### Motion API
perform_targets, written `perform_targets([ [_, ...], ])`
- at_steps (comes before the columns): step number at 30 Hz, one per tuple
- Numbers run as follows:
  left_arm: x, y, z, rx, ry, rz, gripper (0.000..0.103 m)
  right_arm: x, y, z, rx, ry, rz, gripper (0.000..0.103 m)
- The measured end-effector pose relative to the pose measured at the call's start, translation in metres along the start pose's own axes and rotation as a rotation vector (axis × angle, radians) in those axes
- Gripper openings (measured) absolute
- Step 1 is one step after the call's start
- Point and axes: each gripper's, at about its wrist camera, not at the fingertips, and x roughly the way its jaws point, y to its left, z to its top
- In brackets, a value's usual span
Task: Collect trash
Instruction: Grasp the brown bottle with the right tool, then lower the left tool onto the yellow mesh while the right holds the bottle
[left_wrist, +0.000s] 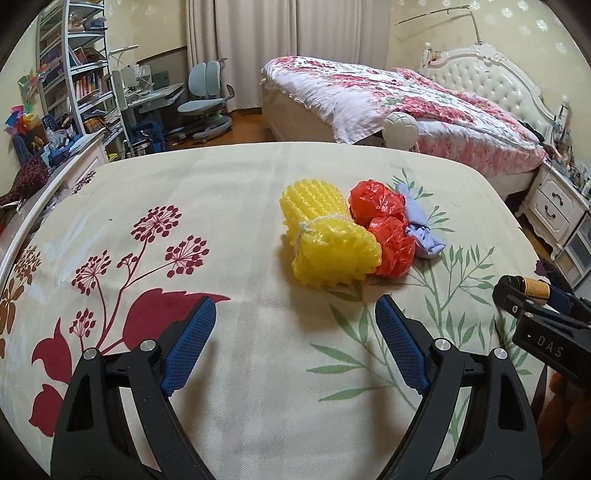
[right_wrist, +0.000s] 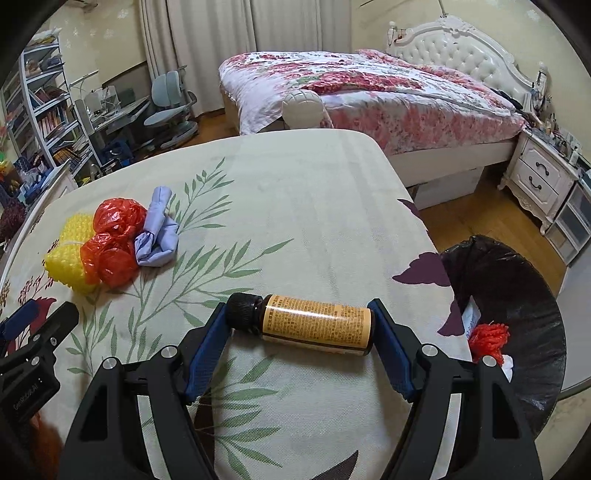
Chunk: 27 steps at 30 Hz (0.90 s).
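Note:
Three pieces of trash lie together on the flowered tablecloth (left_wrist: 221, 206): a yellow foam net (left_wrist: 325, 240), a crumpled red plastic bag (left_wrist: 384, 229) and a lilac wad (left_wrist: 421, 225). My left gripper (left_wrist: 295, 301) stands open just in front of the yellow net, with nothing between its blue pads. My right gripper (right_wrist: 299, 306) is shut on a brown bottle (right_wrist: 314, 325) with a yellow label. The bottle is held lengthwise, its black cap against the left pad and its base against the right pad. It hovers over the table's right part, near the bin (right_wrist: 524, 273).
A bin lined with a black bag stands at the table's right edge, with a red net (right_wrist: 487, 336) and white paper inside. Beyond the table are a bed (right_wrist: 369, 92), a nightstand (right_wrist: 539, 181), a desk chair (left_wrist: 205, 92) and bookshelves (left_wrist: 77, 74).

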Motion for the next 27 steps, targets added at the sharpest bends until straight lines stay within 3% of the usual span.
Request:
perform_targets([
  [9, 0.015, 0.0, 0.01, -0.028, 0.023, 0.02, 0.086, 0.002, 0.006, 0.005, -0.038, 0.004, 0.007, 0.073],
  [18, 0.026, 0.022, 0.012, -0.141, 0.078, 0.033, 0.086, 0.003, 0.006, 0.005, -0.041, 0.003, 0.01, 0.073],
  [27, 0.007, 0.004, 0.009, -0.038, 0.005, 0.033, 0.086, 0.006, 0.009, 0.008, -0.043, 0.003, 0.009, 0.073],
])
